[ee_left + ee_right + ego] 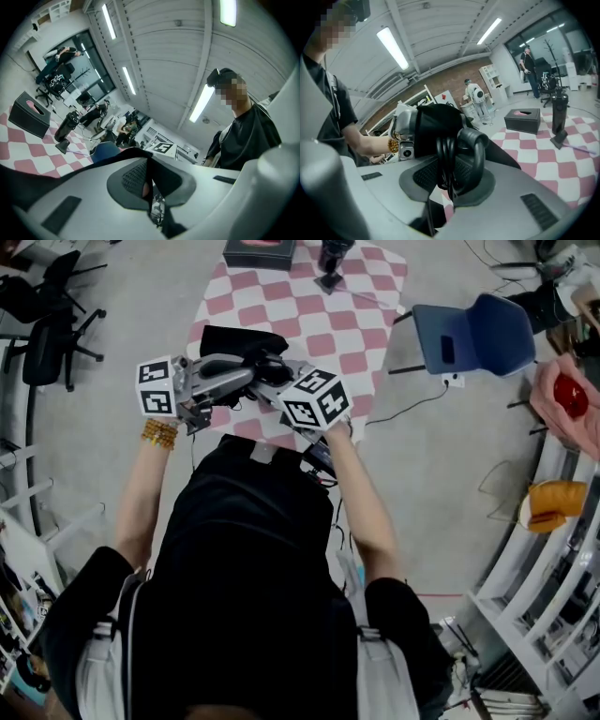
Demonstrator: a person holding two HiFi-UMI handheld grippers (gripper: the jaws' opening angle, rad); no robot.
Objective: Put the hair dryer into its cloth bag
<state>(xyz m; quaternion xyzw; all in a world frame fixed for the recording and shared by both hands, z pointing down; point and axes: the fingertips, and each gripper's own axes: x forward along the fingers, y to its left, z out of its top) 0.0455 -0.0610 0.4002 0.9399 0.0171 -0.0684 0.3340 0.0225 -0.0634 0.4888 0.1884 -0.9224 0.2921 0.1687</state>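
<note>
Left gripper (150, 185) pinched cloth bag (431, 129); right gripper (450, 183) clamped dryer cord (446, 154). Bagging was in hand; the cord likely needed feeding inside next.

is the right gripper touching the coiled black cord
Touching. In the right gripper view, the coiled black cord sits clamped between the two pads of the right gripper, and no gap shows on either side of it.

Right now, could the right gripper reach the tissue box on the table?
Probably not: the right gripper has its jaws on the coiled cord, and the tissue box sits far across the checkered table.
</note>
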